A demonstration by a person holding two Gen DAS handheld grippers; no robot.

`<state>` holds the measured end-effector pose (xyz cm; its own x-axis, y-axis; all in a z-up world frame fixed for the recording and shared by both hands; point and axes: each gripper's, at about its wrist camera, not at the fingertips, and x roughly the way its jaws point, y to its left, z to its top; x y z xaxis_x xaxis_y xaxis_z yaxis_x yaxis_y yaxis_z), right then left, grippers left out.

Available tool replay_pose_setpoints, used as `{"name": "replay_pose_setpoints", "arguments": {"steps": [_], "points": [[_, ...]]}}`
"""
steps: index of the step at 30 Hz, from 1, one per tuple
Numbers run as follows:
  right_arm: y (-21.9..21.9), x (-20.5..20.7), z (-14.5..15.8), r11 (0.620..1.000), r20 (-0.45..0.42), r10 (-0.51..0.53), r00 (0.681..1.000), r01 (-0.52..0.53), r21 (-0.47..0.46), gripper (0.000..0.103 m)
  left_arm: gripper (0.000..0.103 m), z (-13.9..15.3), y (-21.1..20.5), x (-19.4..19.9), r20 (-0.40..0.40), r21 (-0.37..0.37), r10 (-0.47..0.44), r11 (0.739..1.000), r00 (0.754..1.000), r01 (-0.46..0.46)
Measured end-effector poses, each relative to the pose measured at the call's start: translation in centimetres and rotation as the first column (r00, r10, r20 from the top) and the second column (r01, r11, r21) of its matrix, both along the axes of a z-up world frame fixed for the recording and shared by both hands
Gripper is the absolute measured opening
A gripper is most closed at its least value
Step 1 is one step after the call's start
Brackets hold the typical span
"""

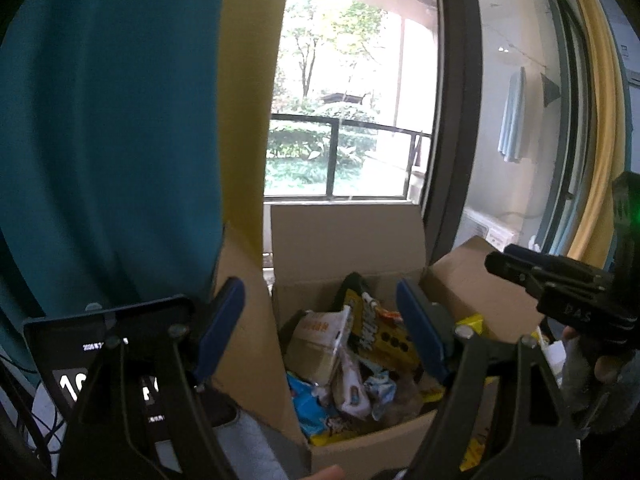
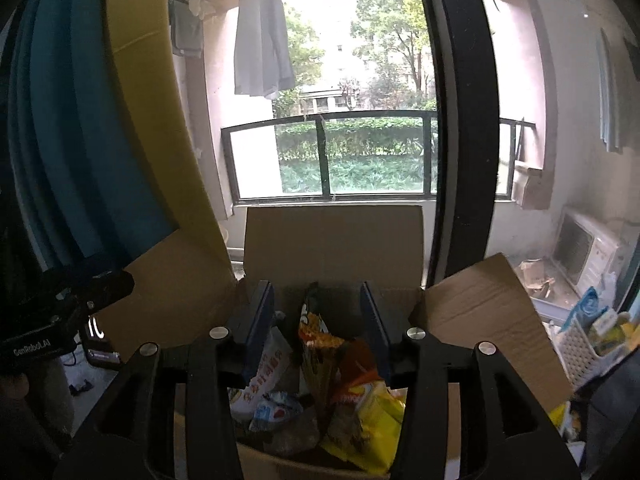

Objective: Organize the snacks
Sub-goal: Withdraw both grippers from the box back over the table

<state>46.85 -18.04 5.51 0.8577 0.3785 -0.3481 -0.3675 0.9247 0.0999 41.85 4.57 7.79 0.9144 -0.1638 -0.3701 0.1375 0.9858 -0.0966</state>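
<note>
An open cardboard box (image 1: 344, 236) (image 2: 332, 236) stands before the window, flaps raised, filled with several snack packets. In the left wrist view I see a black-and-yellow packet (image 1: 376, 332), a white packet (image 1: 320, 340) and a blue one (image 1: 308, 404). In the right wrist view I see an orange-and-yellow packet (image 2: 320, 340), a yellow packet (image 2: 372, 412) and a white packet (image 2: 268, 372). My left gripper (image 1: 320, 332) is open and empty above the box. My right gripper (image 2: 318, 332) is open, its blue fingers either side of the orange packet, apart from it. The right gripper also shows in the left wrist view (image 1: 560, 280).
A teal and yellow curtain (image 1: 120, 120) hangs at the left. A phone screen (image 1: 104, 360) stands left of the box. A white plastic basket (image 2: 588, 340) with packets sits at the right. A dark window frame (image 2: 460, 120) rises behind the box.
</note>
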Motion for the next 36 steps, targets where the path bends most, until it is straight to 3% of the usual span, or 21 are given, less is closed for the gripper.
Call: {"name": "replay_pose_setpoints", "arguments": {"steps": [8,18,36], "points": [[-1.0,-3.5,-0.2,0.999,-0.001,-0.029,1.000,0.029,-0.018,0.047,0.079,0.9,-0.5,-4.2,0.015,-0.011,-0.020,1.000,1.000,0.020],[-1.8,-9.5,-1.0,0.999,-0.009,-0.025,1.000,0.025,-0.026,0.047,0.080,-0.6,-1.6,-9.8,-0.012,-0.027,-0.045,0.999,0.999,0.044],[-5.2,-17.7,-6.2,0.999,-0.106,-0.049,0.993,0.049,-0.003,0.047,0.080,-3.5,-3.6,-17.5,-0.059,-0.049,-0.080,0.996,0.995,0.077]]}}
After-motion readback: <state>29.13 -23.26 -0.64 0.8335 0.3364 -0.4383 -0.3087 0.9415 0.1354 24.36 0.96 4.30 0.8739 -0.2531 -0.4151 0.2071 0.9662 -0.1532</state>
